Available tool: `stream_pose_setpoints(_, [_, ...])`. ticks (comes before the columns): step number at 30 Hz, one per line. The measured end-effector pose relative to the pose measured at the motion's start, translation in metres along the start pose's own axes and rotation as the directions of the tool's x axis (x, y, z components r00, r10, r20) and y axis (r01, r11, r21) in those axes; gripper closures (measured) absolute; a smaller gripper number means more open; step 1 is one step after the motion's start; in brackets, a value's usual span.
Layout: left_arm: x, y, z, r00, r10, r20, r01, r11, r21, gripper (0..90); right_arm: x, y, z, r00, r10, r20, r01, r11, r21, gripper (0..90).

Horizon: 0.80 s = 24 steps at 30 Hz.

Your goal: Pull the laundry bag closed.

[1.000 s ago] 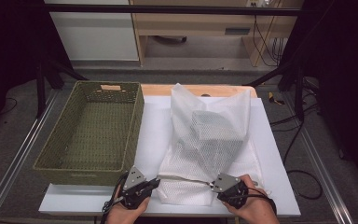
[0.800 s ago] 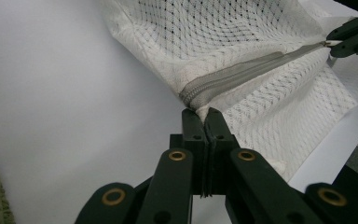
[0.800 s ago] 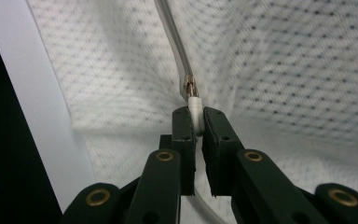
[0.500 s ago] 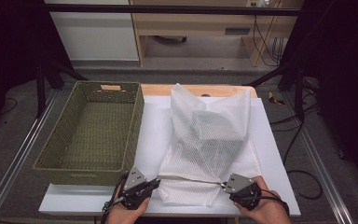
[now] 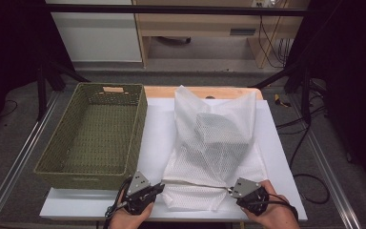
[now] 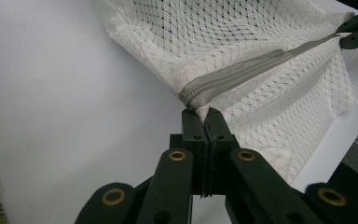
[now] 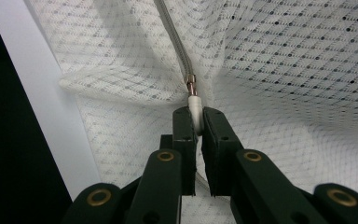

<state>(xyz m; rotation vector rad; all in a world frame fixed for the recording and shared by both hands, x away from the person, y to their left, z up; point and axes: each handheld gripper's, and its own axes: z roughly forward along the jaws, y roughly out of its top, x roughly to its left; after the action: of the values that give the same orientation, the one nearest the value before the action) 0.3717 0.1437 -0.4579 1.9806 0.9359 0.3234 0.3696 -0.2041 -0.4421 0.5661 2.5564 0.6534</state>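
White table [image 5: 157, 138]: green basket [image 5: 93, 138], mesh bag [image 5: 214, 148] on top

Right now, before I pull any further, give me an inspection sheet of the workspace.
Surface: white table top, bare around the bag.
Job's things: white mesh bag lies flat with something bulky inside; its grey zipper runs along the near end, closed along the stretch seen.
Clutter: green woven basket left of the bag, nothing seen in it.
Grippers: left tool shut on the bag's corner at the zipper's end; right tool shut on the zipper pull.
Cables: one trails from each tool toward the person; more on the floor at right.
Surroundings: wooden furniture behind the table, dark stands at both sides.
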Motion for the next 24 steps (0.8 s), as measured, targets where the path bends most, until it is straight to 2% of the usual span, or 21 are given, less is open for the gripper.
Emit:
stream_pose_setpoints(8, [0.0005,-0.0010,0.0005,1.0000,-0.006,0.000,0.006,1.0000,0.000,89.5,-0.0010,-0.0001,0.0019,1.0000,0.008,0.001,-0.008,1.000,0.001,85.1])
stream_pose_setpoints(24, [0.0014,0.0019,-0.0009,0.9999,-0.013,-0.003,0.013,0.9999,-0.006,89.6,-0.0047,-0.0015,-0.0022,0.9999,-0.014,-0.002,0.014,1.000,0.003,86.8])
